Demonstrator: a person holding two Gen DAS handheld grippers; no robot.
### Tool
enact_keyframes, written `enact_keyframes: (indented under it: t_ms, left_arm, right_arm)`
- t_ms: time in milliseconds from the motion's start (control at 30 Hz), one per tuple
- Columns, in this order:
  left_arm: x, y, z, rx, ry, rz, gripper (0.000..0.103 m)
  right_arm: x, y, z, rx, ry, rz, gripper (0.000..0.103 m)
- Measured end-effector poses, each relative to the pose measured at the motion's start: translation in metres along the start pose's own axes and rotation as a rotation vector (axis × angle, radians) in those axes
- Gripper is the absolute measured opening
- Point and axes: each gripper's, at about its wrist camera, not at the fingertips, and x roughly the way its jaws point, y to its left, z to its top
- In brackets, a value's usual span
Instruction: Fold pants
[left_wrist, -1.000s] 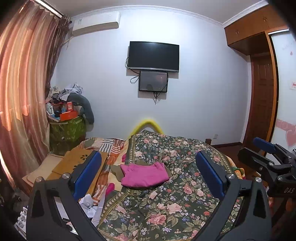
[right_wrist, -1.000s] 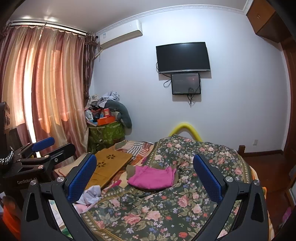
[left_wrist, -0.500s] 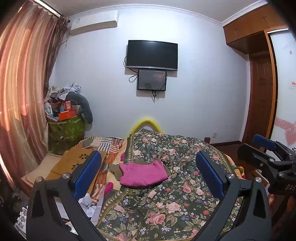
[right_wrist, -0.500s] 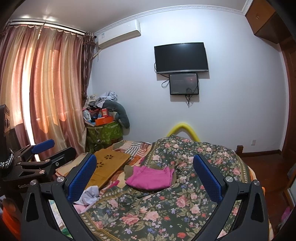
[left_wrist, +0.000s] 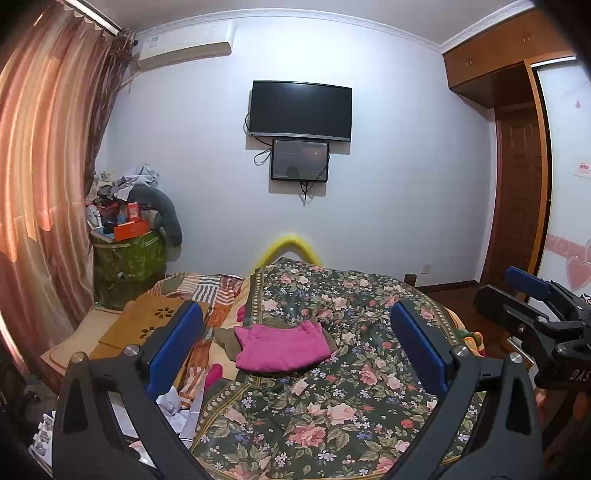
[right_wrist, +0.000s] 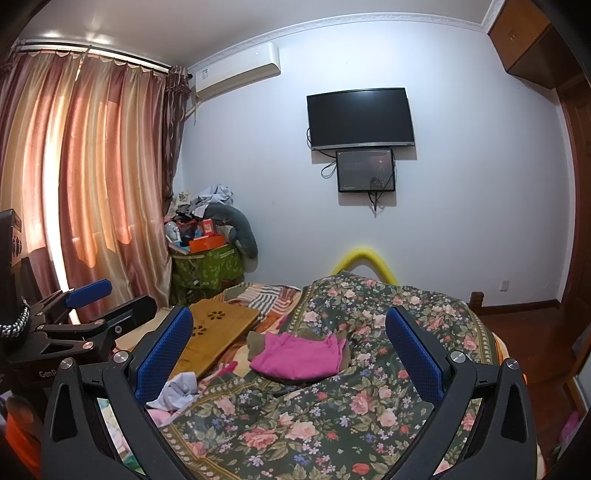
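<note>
Folded pink pants lie on the floral bedspread, on top of an olive-brown garment. They also show in the right wrist view. My left gripper is open and empty, held above the bed well short of the pants. My right gripper is open and empty too, level with the left. Each gripper shows at the edge of the other's view: the right one and the left one.
A wooden lap desk lies on the bed's left side, with loose clothes near it. A cluttered green bin stands by the curtain. A TV hangs on the far wall. A wardrobe and door stand right.
Both views have drifted slightly; the pants sit a little lower and more left in frame. Both grippers stay open and empty.
</note>
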Motion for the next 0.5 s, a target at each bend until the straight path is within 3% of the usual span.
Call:
enact_keyframes:
  t_ms: [500]
  left_arm:
    - [-0.0052,-0.003,0.0015,-0.002,-0.002,-0.025,0.103]
  right_arm:
    - [-0.001,-0.0001,0.0011,0.002,-0.005,-0.001,0.103]
